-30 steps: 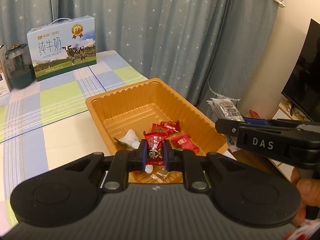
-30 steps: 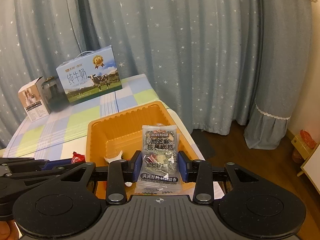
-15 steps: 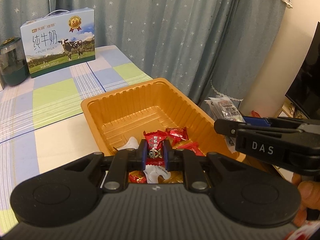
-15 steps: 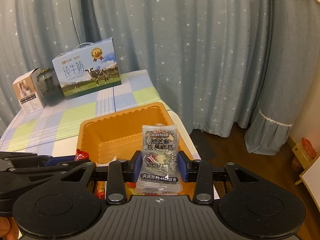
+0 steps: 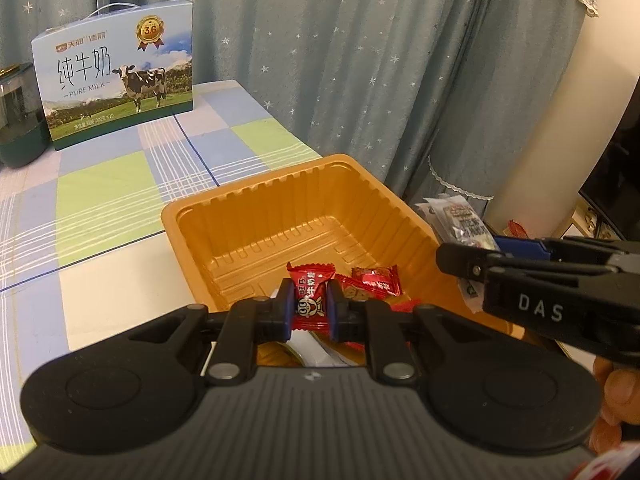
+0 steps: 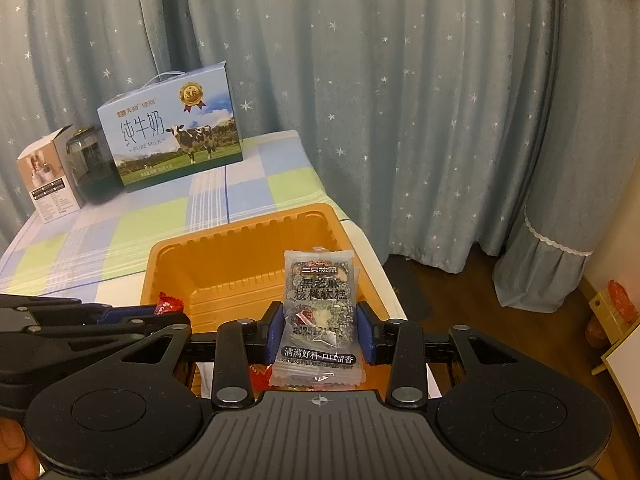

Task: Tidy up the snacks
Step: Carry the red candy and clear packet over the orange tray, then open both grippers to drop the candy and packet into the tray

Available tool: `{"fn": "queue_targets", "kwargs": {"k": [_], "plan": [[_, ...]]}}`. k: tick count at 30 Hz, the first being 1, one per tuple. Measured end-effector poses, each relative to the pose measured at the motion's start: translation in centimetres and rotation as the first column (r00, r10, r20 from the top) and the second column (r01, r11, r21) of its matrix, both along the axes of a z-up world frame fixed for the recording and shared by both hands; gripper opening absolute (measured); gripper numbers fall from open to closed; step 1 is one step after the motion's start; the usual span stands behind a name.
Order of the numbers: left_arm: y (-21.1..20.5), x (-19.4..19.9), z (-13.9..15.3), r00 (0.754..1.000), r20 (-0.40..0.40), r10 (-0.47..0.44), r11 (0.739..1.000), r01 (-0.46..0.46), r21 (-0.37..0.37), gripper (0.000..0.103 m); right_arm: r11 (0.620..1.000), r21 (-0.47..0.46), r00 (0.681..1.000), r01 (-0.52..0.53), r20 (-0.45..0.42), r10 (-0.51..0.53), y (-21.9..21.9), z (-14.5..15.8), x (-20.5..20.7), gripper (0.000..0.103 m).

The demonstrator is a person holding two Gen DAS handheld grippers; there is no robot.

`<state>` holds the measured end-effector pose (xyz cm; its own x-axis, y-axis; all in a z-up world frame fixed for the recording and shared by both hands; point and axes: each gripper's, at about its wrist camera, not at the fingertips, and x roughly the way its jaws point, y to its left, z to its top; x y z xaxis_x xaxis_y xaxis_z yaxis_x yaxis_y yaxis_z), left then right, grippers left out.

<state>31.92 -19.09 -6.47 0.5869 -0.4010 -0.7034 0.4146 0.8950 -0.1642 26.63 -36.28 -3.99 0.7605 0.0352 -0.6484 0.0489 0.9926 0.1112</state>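
Crinkly foil: red candy (image 5: 310, 297) light, slippery, clamped mid-body by left gripper (image 5: 308, 311); grey pouch (image 6: 319, 312) soft, pinched mid-sides in right gripper (image 6: 319, 334), above tray (image 6: 224, 256).

Tray (image 5: 280, 216) at my twelve o'clock: thin moulded plastic, ribbed walls, soft sheen. Candy (image 5: 310, 298) in my left gripper (image 5: 308, 312): glossy crinkled red film. Packet (image 6: 318, 312) in my right gripper (image 6: 318, 330): clear shiny plastic film, printed. Both grippers matt black plastic, ridged housing, blue pads, small metal screw heads. Tablecloth (image 5: 100, 200) at ten o'clock: smooth checked cloth, matt. Milk box (image 5: 116, 72) at eleven: printed glossy card. Curtain (image 6: 400, 100) at one: soft cloth, lace hem.
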Motion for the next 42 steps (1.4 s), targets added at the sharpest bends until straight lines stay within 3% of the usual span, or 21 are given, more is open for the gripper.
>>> {"fn": "queue_targets", "kwargs": {"k": [8,10,17,25,31,40,41,42], "plan": [[-0.2,1.7,-0.5,1.0,-0.003,-0.004,1.0,0.004,-0.013,0.017,1.0,0.003,1.0,0.006,-0.011,-0.006,-0.1,-0.5,0.6,0.038],[-0.1,1.8,-0.6,1.0,-0.007,0.007,1.0,-0.007,-0.003,0.038,1.0,0.004,1.0,0.005,-0.015,-0.005,-0.1,-0.6,0.6,0.038],[2.0,1.1,-0.6,0.998,-0.005,0.063,0.998,-0.063,0.006,0.04,1.0,0.012,1.0,0.0,-0.021,0.0,-0.1,-0.8,0.4,0.039],[4.9,-1.0,-0.4,0.992,0.001,0.123,0.992,-0.123,0.011,0.05,0.999,0.024,1.0,-0.028,-0.013,0.028,0.9,-0.2,0.5,0.039],[5.9,-1.7,-0.2,0.99,0.003,0.14,0.99,-0.14,0.006,0.06,0.998,0.03,0.999,-0.05,-0.01,0.05,1.7,0.2,1.1,0.039],[6.4,-2.1,-0.5,0.988,0.001,0.156,0.988,-0.156,0.016,0.067,0.991,0.082,0.995,-0.101,0.007,0.101,2.2,0.3,2.5,0.039],[6.5,-2.2,-0.5,0.987,0.001,0.159,0.987,-0.159,0.018,0.068,0.991,0.097,0.995,-0.097,0.009,0.097,2.0,0.3,2.6,0.043],[6.6,-2.4,-0.5,0.987,0.001,0.16,0.987,-0.16,0.02,0.07,0.991,0.105,0.996,-0.085,0.017,0.084,1.8,0.4,2.5,0.059]]}}
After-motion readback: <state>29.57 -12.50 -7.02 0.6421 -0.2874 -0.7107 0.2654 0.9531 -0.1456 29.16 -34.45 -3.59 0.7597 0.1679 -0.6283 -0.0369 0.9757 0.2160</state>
